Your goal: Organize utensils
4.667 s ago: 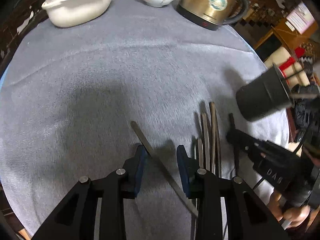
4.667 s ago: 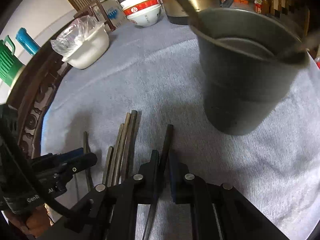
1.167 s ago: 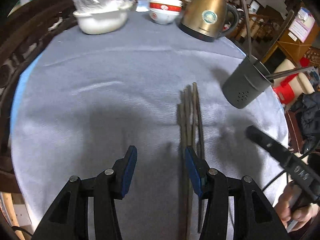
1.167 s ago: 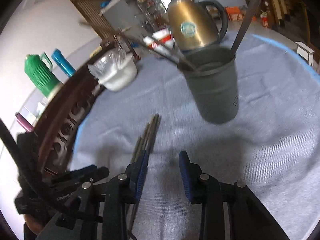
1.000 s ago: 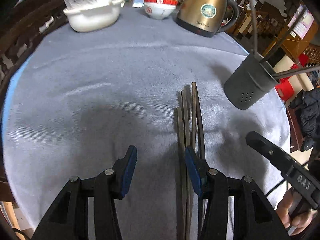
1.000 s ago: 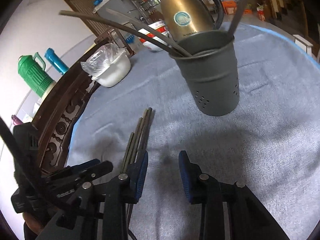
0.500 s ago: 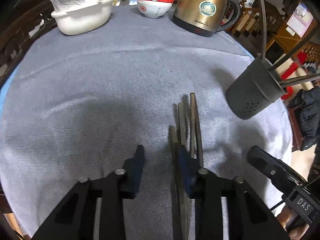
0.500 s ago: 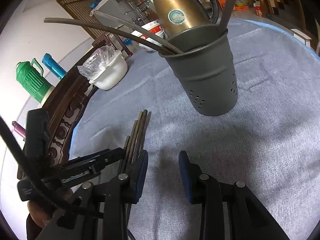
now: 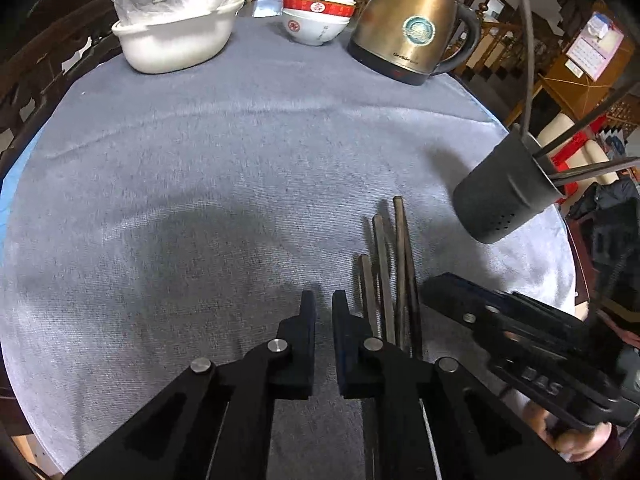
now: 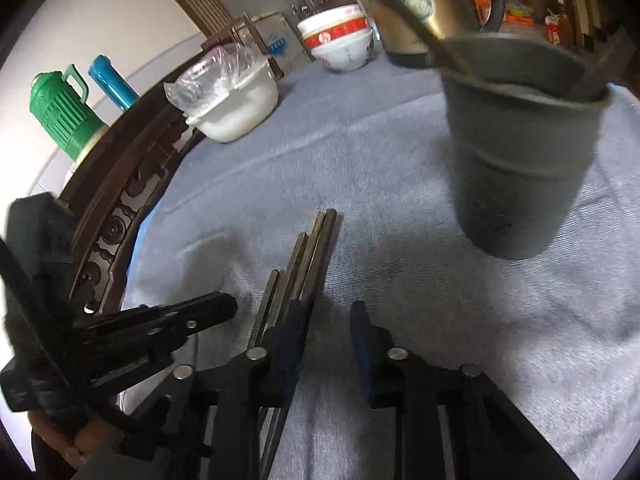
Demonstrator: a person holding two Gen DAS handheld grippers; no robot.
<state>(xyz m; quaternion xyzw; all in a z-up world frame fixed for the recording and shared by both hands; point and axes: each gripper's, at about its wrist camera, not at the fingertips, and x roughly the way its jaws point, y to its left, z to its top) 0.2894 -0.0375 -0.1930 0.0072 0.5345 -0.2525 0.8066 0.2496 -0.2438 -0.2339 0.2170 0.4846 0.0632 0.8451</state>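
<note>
Several dark chopsticks (image 9: 394,264) lie side by side on the grey tablecloth (image 9: 240,168); they also show in the right wrist view (image 10: 304,260). A dark grey utensil holder (image 9: 504,192) with a few sticks in it stands to their right; it also shows in the right wrist view (image 10: 520,152). My left gripper (image 9: 323,308) is nearly shut and holds nothing, just left of the chopsticks. My right gripper (image 10: 328,320) is open and empty, low over the cloth, its left finger over the chopsticks' near ends.
A gold kettle (image 9: 412,28), stacked red-and-white bowls (image 9: 316,12) and a white basin with a plastic bag (image 9: 176,28) stand at the far edge. A dark wooden chair back (image 10: 120,200) borders the table's left side. Green and blue flasks (image 10: 60,108) stand beyond it.
My left gripper's jaws have closed from wide open to nearly shut, empty. My right gripper has moved lower and closer to the chopsticks and the holder, still open.
</note>
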